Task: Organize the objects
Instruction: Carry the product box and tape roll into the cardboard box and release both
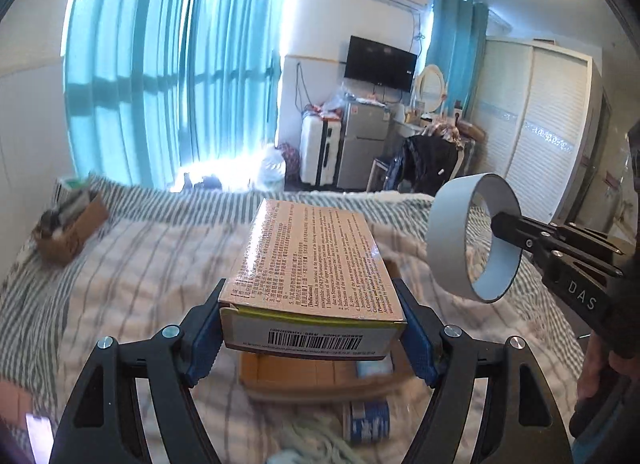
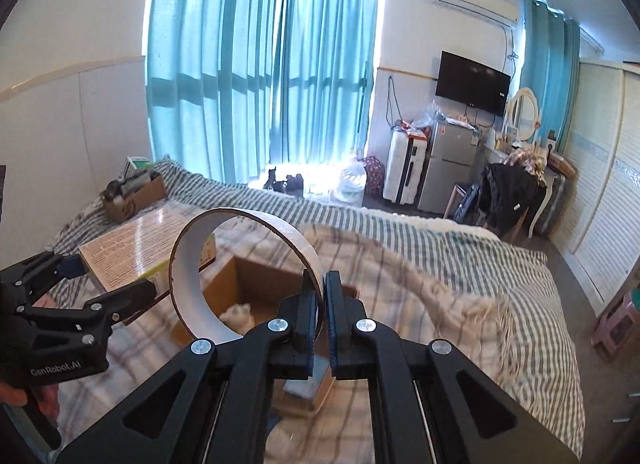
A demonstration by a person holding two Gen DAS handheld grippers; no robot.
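A: Left claw point(image 1: 312, 328)?
B: Clenched on the medicine box point(image 1: 316, 264), held level above the open cardboard box point(image 2: 256, 284) on the bed point(image 2: 460, 264).
A: Right claw point(image 2: 320, 304)?
B: Pinching the rim of the tape ring point(image 2: 240, 272), also above that cardboard box, beside the medicine box.

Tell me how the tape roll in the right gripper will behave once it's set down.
The tape roll is a round hoop, so on edge it may roll. Pinched by one wall in the right gripper, it seems light and stiff, holding its circle.
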